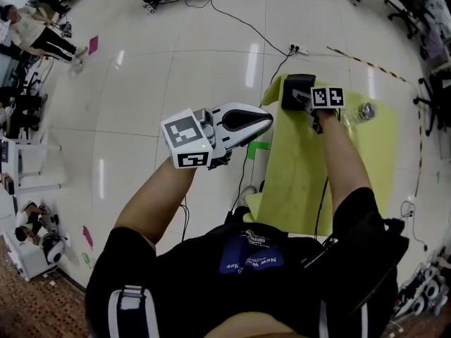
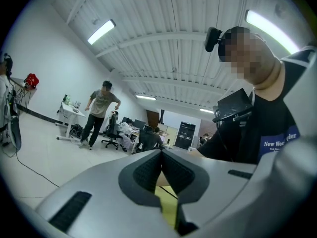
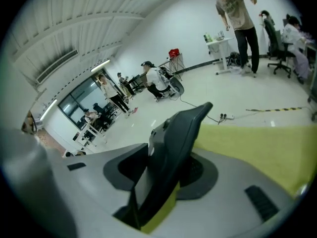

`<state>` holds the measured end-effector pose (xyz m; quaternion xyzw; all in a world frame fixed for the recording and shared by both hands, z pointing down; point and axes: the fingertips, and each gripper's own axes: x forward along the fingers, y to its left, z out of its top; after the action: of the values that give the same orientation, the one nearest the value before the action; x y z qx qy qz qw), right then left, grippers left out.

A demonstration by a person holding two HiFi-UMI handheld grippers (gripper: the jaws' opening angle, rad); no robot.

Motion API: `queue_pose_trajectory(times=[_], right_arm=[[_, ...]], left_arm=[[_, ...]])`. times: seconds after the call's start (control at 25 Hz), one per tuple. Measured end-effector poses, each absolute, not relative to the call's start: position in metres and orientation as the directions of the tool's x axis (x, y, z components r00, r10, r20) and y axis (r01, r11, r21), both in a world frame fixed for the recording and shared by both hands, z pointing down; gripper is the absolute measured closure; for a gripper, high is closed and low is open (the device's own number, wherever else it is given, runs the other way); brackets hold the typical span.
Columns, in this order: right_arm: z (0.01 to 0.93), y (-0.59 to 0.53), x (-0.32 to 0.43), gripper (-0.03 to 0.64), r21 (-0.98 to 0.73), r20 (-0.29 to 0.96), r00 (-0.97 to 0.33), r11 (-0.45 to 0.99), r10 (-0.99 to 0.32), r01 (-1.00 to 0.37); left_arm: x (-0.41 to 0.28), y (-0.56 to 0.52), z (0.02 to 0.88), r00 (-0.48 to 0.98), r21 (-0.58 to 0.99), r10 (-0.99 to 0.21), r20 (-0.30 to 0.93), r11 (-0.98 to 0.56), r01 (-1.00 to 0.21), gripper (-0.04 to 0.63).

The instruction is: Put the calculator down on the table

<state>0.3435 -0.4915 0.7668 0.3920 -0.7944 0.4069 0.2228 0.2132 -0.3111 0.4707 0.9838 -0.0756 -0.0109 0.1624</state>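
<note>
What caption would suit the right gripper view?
Dark calculator leaning between the right gripper's parted jaws, over the yellow-green table.

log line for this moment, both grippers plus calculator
left gripper: shut, empty, beside yellow table | right gripper: jaws apart, calculator tilted between them, over table | set down: unclear

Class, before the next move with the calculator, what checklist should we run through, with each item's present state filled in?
1. Calculator above the yellow table: ok.
2. Right hand-held gripper jaws apart, calculator leaning between them: ok.
3. Calculator's base resting on the table: cannot tell.
4. Clear container apart from the calculator: ok.
5. Left hand-held gripper shut, empty, off the table: ok.
</note>
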Motion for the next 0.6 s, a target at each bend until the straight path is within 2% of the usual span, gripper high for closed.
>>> queue_pose_trajectory(times=[0.2, 0.36, 0.48, 0.6], right_arm=[[0.769, -0.492, 0.35, 0.443, -0.389, 0.727, -0.514, 0.343, -0.455, -0.855], [0.775, -0.489, 0.364, 0.333, -0.291, 0.792, -0.425, 0.341, -0.439, -0.894], [0.777, -0.484, 0.376, 0.282, -0.204, 0.83, -0.341, 0.328, -0.442, -0.923], [0.769, -0.481, 0.389, 0.259, -0.119, 0.828, -0.259, 0.297, -0.497, -0.948]], left_arm=[[0.213, -0.308, 0.466, 0.989, 0.321, -0.147, -0.006, -0.937, -0.138, 0.589], [0.213, -0.308, 0.46, 0.99, 0.329, -0.14, -0.021, -0.936, -0.126, 0.589], [0.214, -0.305, 0.459, 0.99, 0.329, -0.141, -0.022, -0.936, -0.126, 0.589], [0.216, -0.301, 0.459, 0.99, 0.338, -0.141, -0.027, -0.933, -0.123, 0.589]])
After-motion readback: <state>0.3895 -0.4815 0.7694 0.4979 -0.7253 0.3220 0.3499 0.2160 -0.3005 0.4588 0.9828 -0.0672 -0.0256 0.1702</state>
